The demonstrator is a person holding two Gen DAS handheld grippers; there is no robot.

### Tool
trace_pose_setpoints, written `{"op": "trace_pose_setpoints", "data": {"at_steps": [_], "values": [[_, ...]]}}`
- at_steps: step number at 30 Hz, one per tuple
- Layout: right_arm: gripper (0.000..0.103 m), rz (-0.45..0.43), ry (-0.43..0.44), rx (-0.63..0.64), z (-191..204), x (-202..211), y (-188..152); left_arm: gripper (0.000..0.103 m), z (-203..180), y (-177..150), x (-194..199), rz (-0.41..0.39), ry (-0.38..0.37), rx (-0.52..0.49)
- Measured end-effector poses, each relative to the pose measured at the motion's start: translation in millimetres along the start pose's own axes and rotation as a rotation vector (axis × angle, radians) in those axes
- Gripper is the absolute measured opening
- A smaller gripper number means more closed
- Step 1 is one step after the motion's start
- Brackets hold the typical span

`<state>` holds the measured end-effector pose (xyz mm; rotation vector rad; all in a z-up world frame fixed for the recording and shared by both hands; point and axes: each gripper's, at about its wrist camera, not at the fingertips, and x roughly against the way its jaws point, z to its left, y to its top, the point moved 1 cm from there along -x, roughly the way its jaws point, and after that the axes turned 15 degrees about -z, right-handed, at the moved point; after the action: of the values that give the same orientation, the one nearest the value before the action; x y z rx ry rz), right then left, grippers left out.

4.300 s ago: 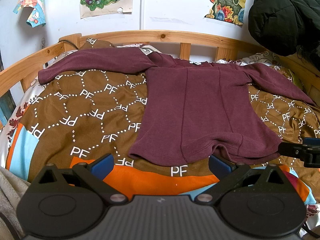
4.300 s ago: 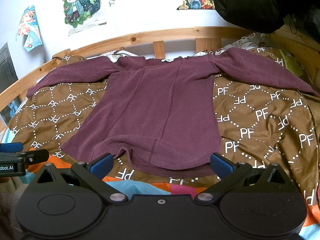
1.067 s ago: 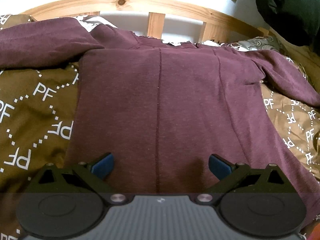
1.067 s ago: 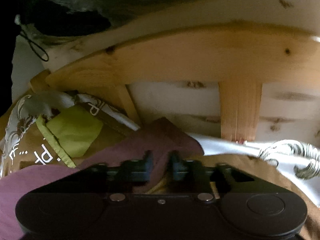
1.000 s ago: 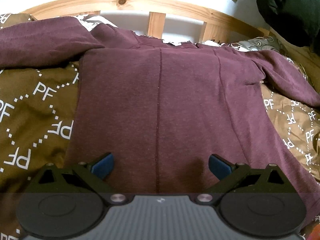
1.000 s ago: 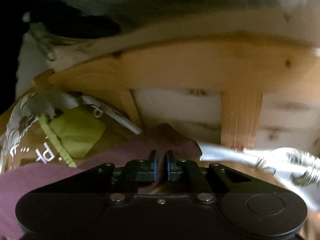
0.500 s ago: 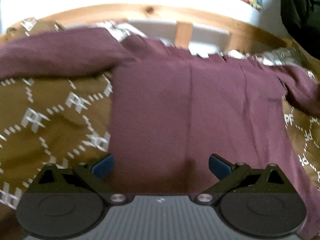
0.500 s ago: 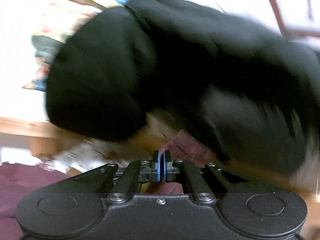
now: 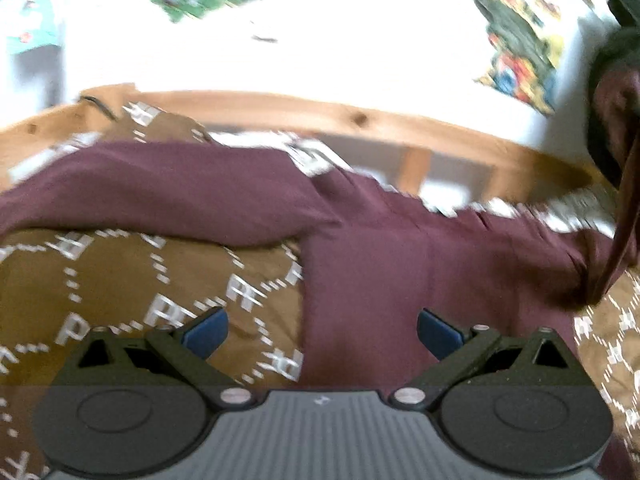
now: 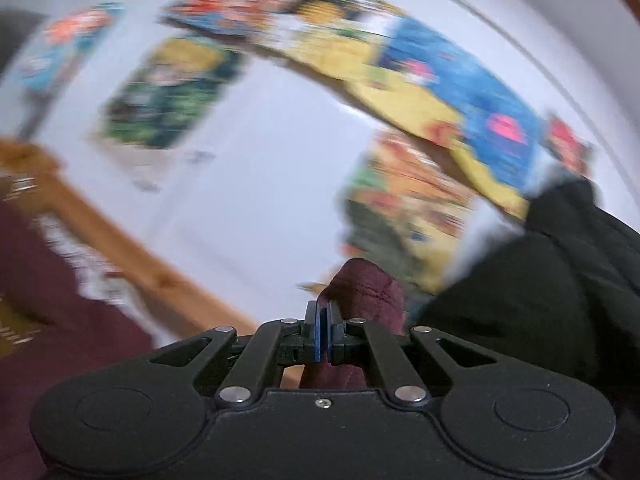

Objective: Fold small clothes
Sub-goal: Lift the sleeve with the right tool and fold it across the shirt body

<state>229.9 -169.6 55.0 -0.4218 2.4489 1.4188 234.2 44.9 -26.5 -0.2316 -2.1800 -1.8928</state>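
A maroon long-sleeved shirt (image 9: 420, 264) lies spread on a brown patterned bedcover (image 9: 120, 280). Its left sleeve (image 9: 160, 188) lies flat toward the left. My left gripper (image 9: 322, 330) is open and empty, low over the shirt's left side edge. My right gripper (image 10: 322, 322) is shut on the cuff of the right sleeve (image 10: 364, 284) and holds it up in the air. In the left wrist view the lifted sleeve (image 9: 624, 208) hangs stretched at the far right. Both views are blurred.
A wooden bed rail (image 9: 400, 120) runs along the far side of the bed. Colourful posters (image 10: 400, 80) hang on the white wall behind. A black jacket (image 10: 540, 288) hangs at the right.
My right gripper closed on the right sleeve's cuff and lifted it up and leftward. My left gripper pulled back and shifted left, staying open.
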Motion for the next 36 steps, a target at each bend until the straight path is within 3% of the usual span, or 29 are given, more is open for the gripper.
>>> {"op": "trace_pose_setpoints", "data": {"at_steps": [6,12,21,31,36], "values": [[0.002,-0.038,0.258,0.052,82.3,19.9,24.9,0.102,23.4,10.8,-1.5,-0.053,0.092,0.082],[0.002,-0.021,0.422,0.033,129.3,44.9,21.8,0.102,37.5,6.7,-8.6,-0.047,0.141,0.143],[0.002,0.130,0.571,-0.043,152.8,65.2,-3.3,0.102,37.2,-1.6,-13.8,-0.025,0.111,0.151],[0.003,0.297,0.653,-0.159,154.0,87.7,-23.6,0.102,28.8,-9.2,-17.3,-0.001,0.086,0.124],[0.026,0.363,0.620,-0.185,143.6,90.1,-31.5,0.102,22.5,-13.3,-18.6,0.028,0.068,0.095]]}}
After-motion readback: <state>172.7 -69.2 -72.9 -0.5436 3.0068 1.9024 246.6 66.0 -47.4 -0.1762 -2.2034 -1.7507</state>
